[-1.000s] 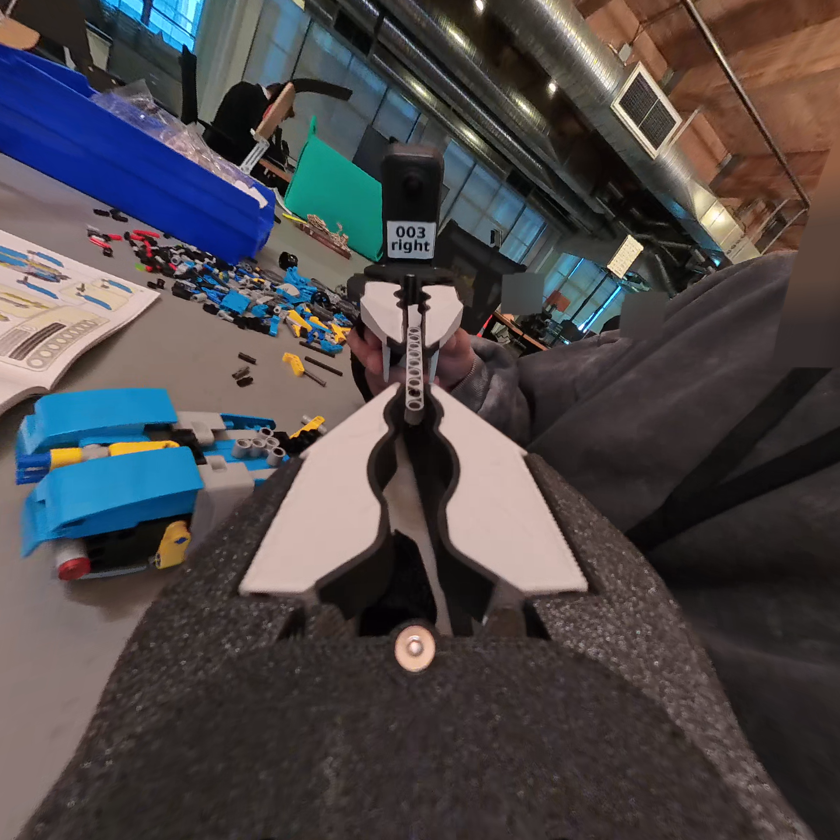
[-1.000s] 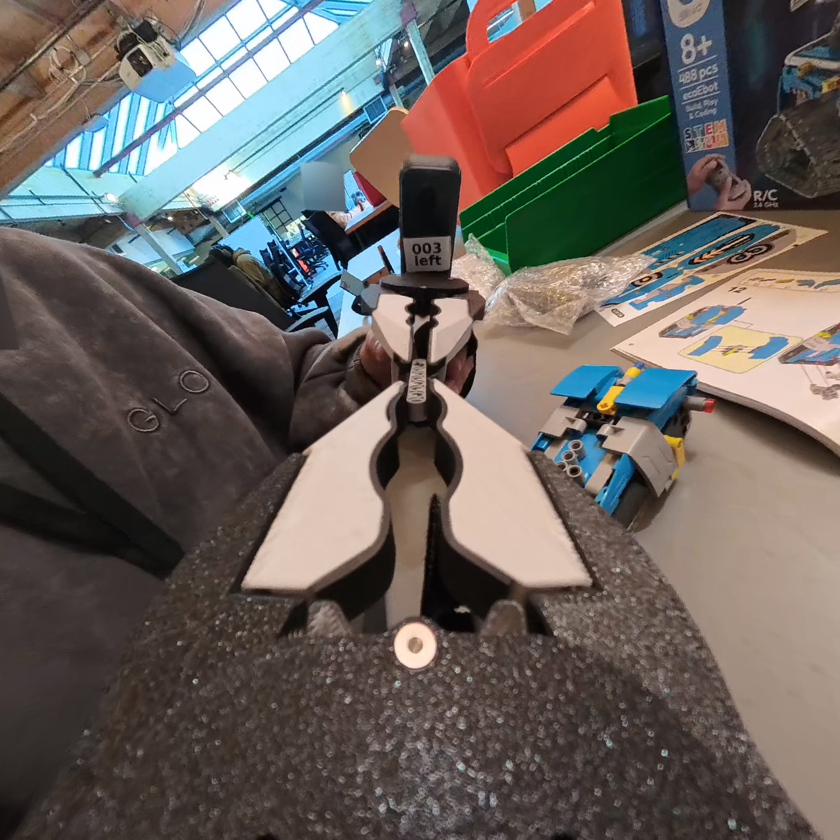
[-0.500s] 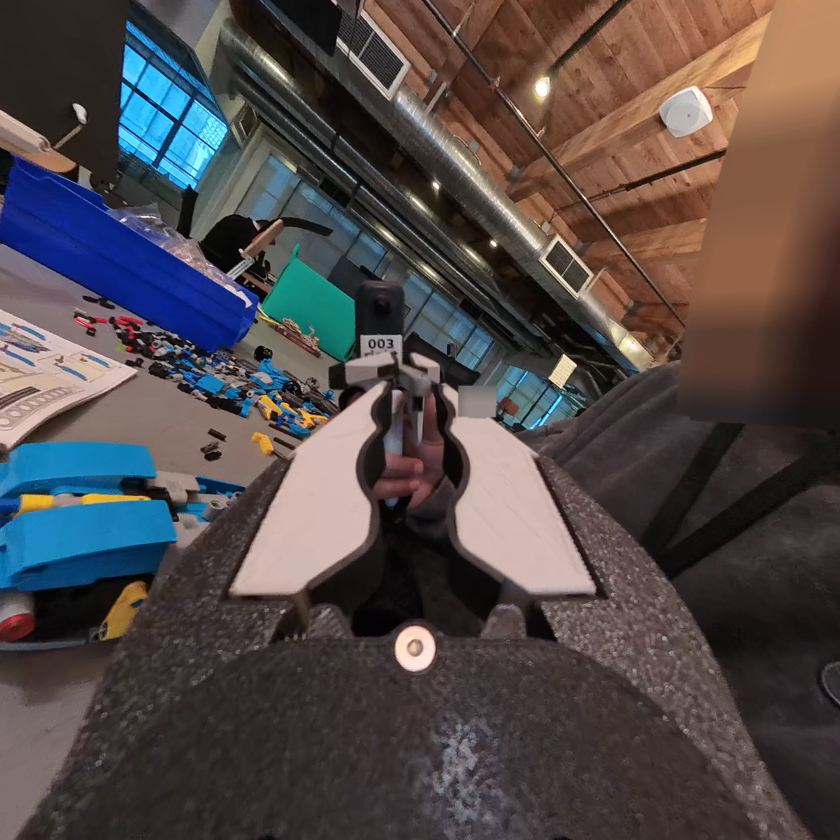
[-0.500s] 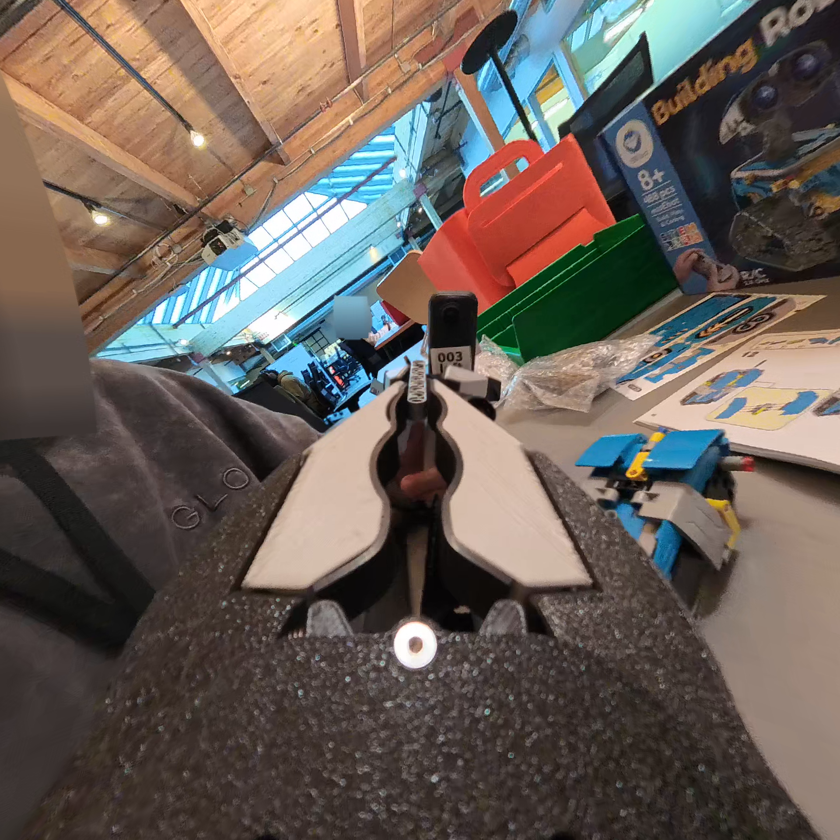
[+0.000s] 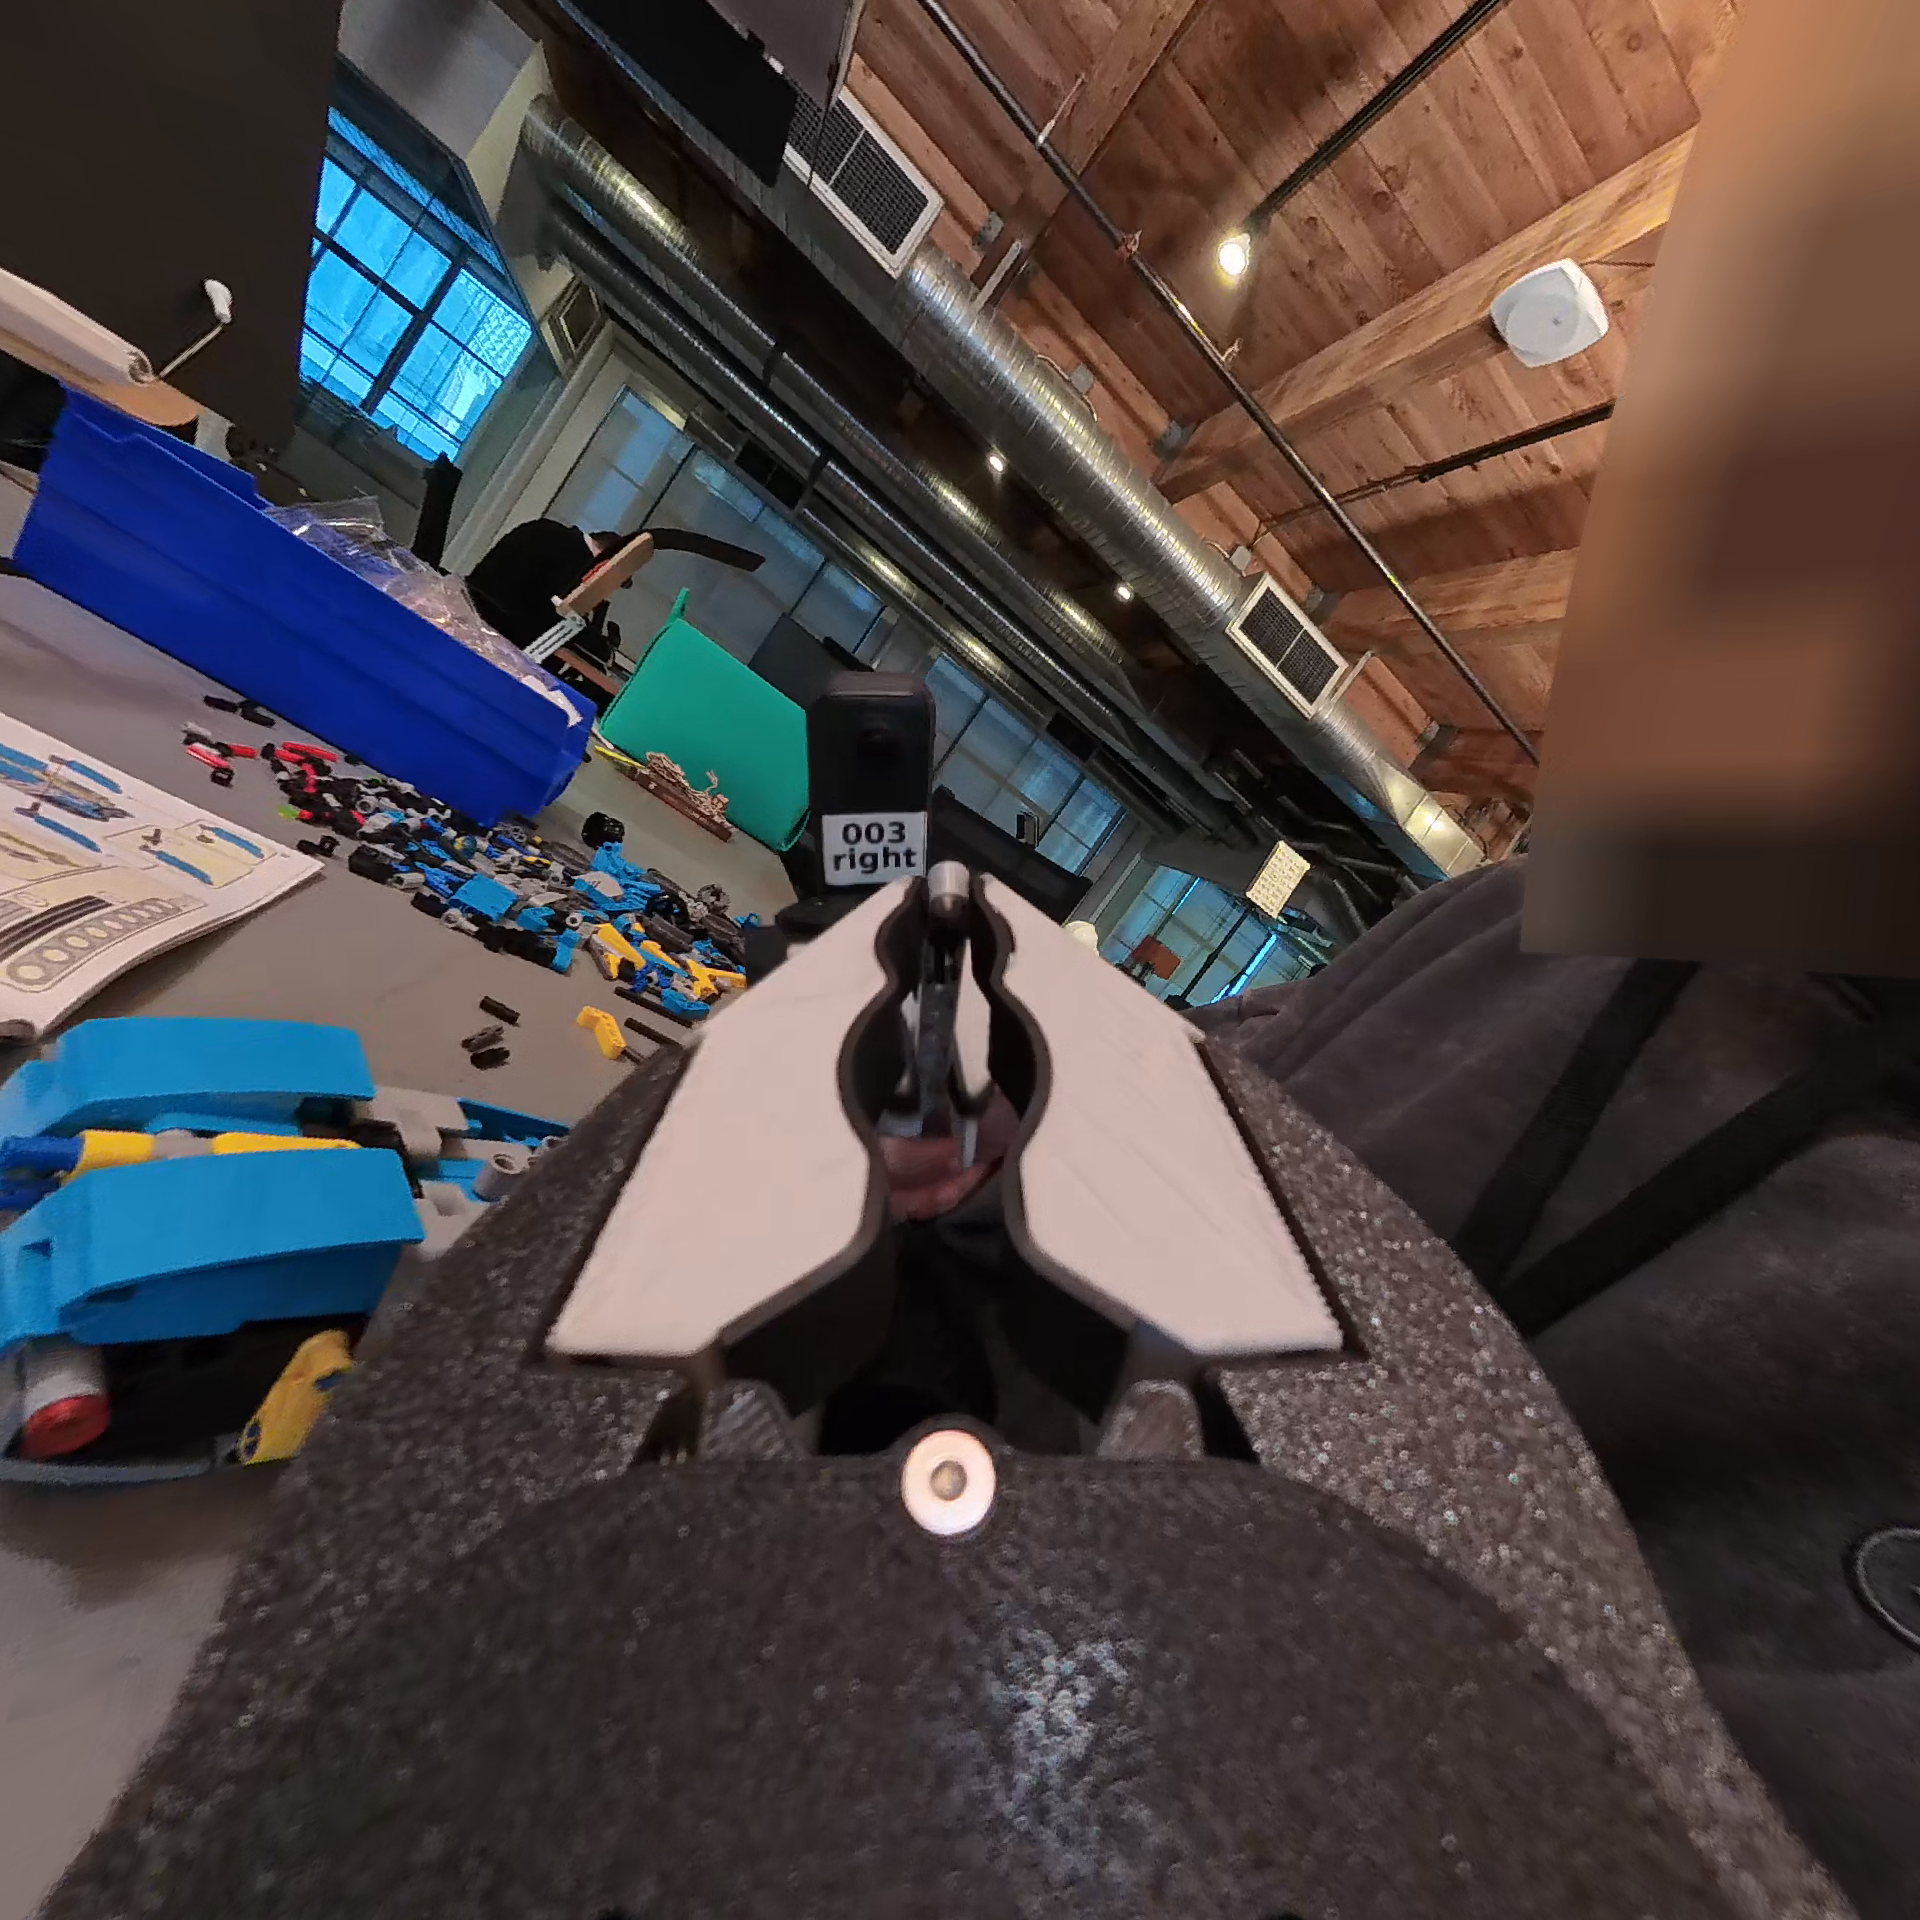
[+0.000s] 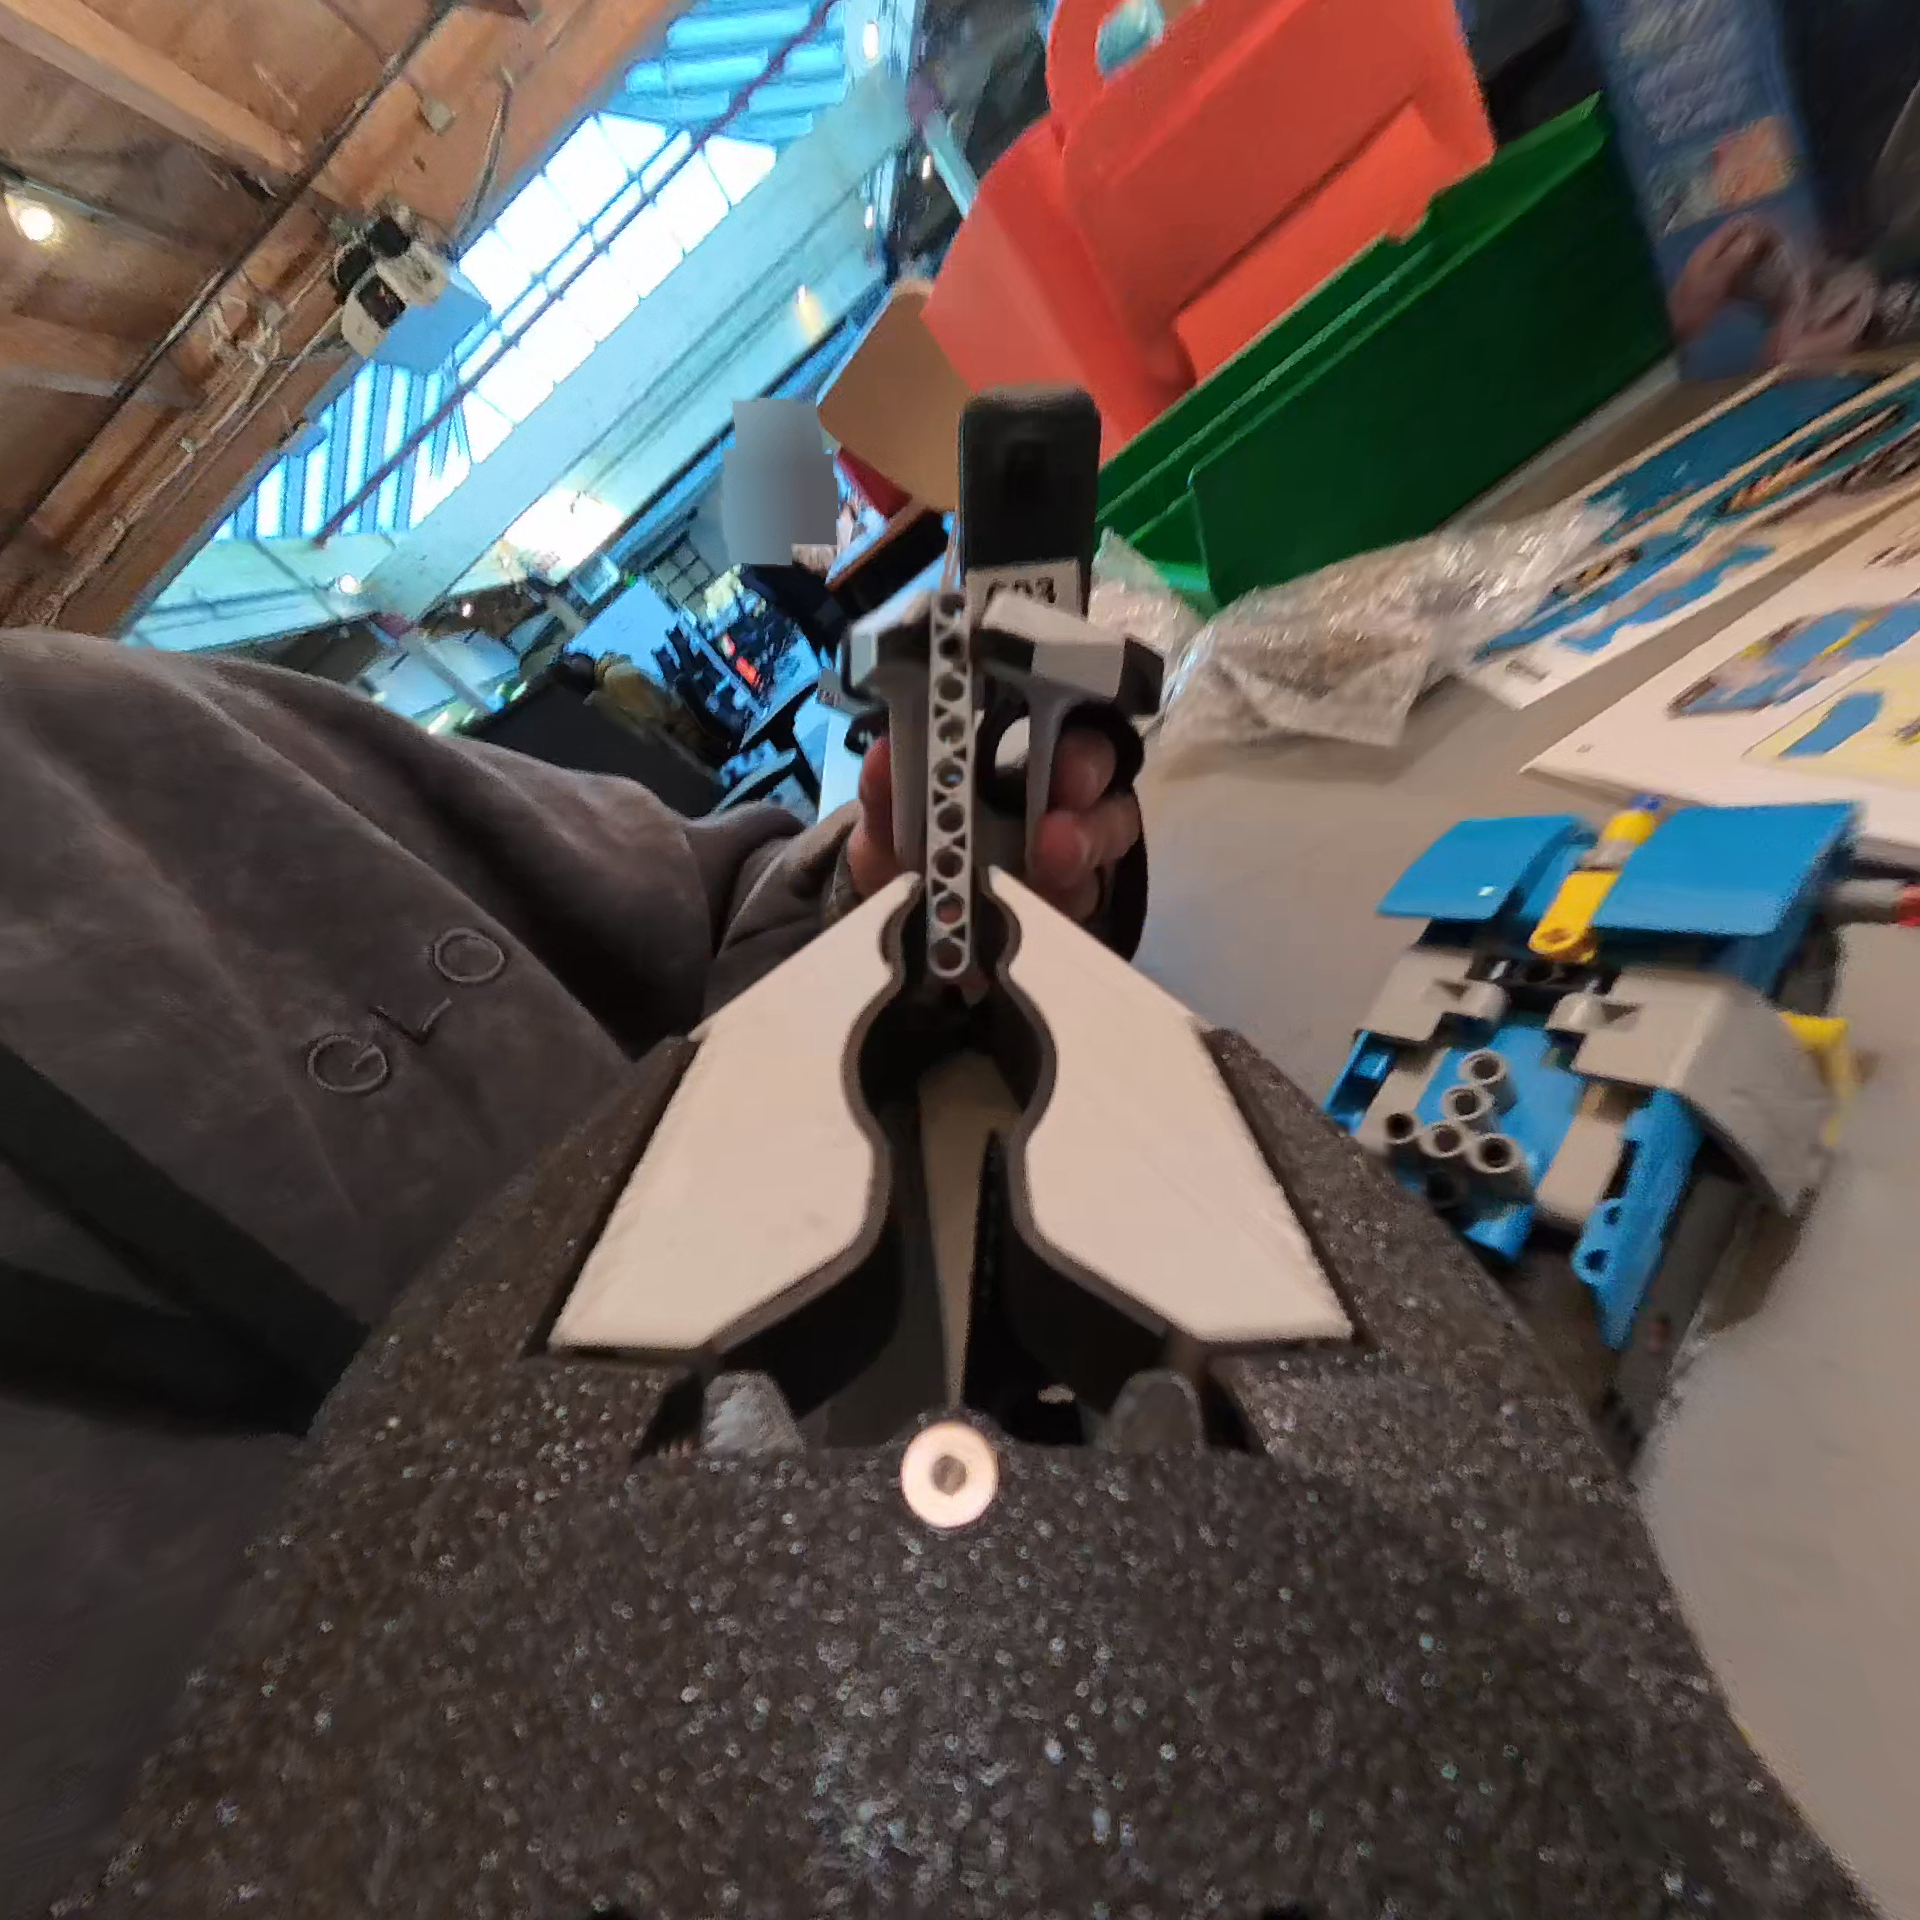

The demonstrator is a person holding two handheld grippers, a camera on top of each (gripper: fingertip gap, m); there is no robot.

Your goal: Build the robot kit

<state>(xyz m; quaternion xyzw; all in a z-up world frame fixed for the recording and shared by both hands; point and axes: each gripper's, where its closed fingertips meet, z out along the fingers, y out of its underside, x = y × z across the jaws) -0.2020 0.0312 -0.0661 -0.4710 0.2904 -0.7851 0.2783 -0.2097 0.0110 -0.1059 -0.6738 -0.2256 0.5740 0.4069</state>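
Between the tips of the right gripper (image 6: 951,914) a grey perforated beam (image 6: 948,769) was clamped at its lower end, its length rising upright ahead of the nearly closed jaws. Just beyond it the left gripper (image 6: 977,675) was seen facing back, with fingers of a hand (image 6: 1081,800) wrapped around its handle. Off to the right of the right gripper a blue and grey brick vehicle (image 6: 1600,1049) was seen on the grey table (image 6: 1766,1558), with instruction sheets (image 6: 1766,665) and a green bin (image 6: 1382,416) farther out. Seen from the left wrist, the left gripper (image 5: 948,914) was closed around a thin grey piece (image 5: 948,896) shown end-on at its tips. To its left the same brick vehicle (image 5: 208,1195) was seen, and beyond that loose bricks (image 5: 540,904) and a blue bin (image 5: 291,623).
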